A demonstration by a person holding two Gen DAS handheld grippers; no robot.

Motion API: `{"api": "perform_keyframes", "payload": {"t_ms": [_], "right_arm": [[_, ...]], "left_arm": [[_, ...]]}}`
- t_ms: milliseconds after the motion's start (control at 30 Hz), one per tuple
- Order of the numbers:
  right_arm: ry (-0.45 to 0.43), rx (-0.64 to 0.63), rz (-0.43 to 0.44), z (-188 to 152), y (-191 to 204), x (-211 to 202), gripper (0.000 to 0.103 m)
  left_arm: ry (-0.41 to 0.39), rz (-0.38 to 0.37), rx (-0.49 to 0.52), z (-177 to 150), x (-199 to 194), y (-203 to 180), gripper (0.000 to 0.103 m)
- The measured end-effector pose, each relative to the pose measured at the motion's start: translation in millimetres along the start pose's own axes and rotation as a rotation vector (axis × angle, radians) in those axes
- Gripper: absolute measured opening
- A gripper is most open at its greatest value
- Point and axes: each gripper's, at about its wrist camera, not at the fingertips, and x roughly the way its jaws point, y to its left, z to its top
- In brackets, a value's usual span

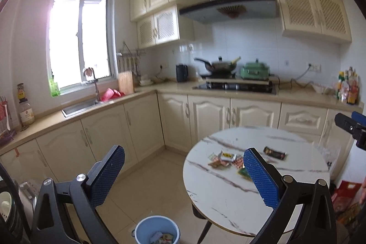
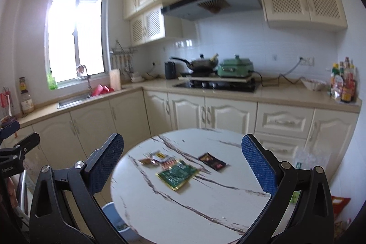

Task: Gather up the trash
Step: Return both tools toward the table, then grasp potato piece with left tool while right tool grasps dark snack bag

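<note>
Several snack wrappers lie on a round white marble table (image 2: 205,205): a green packet (image 2: 177,174), a dark wrapper (image 2: 212,161) and a small red and yellow cluster (image 2: 155,158). In the left wrist view the same cluster (image 1: 225,158) and dark wrapper (image 1: 274,152) show on the table (image 1: 228,198). A blue bin (image 1: 156,230) with some trash inside stands on the floor left of the table; its rim (image 2: 112,214) peeks out under the table edge. My left gripper (image 1: 183,177) is open and empty, above the floor. My right gripper (image 2: 183,166) is open and empty, short of the wrappers.
Cream kitchen cabinets wrap around behind, with a sink (image 1: 80,106), a stove with a wok (image 2: 201,64) and a green appliance (image 2: 235,69). Bottles (image 2: 343,84) stand on the right counter. A red bag (image 1: 345,196) sits on the floor at right. Tiled floor lies between table and cabinets.
</note>
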Motion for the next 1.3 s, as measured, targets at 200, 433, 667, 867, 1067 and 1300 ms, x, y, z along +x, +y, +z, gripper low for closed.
{"api": "perform_keyframes", "payload": {"t_ms": [200, 433, 667, 867, 1067, 1300], "right_arm": [[0.156, -0.028, -0.037, -21.5, -40.3, 87.9, 0.103], [0.373, -0.105, -0.014, -48.8, -77.4, 208.6, 0.103], [0.559, -0.171, 0.039, -80.3, -88.1, 308.4, 0.103], [0.626, -0.191, 0.076, -97.7, -91.8, 355.1, 0.101], [0.618, -0.189, 0.104, -99.4, -91.9, 357.8, 0.063], [0.632, -0.171, 0.105, -93.9, -97.2, 353.8, 0.036]], "left_arm": [[0.175, -0.057, 0.059, 36.5, 134.3, -16.9, 0.102], [0.321, -0.107, 0.081, 65.4, 269.5, -29.2, 0.102], [0.402, -0.119, 0.077, 64.3, 354.9, -25.0, 0.102], [0.462, -0.135, 0.043, 63.6, 414.7, -16.9, 0.102], [0.484, -0.147, 0.048, 52.9, 438.5, -18.5, 0.102], [0.492, -0.179, 0.064, 43.3, 452.5, -27.9, 0.101]]}}
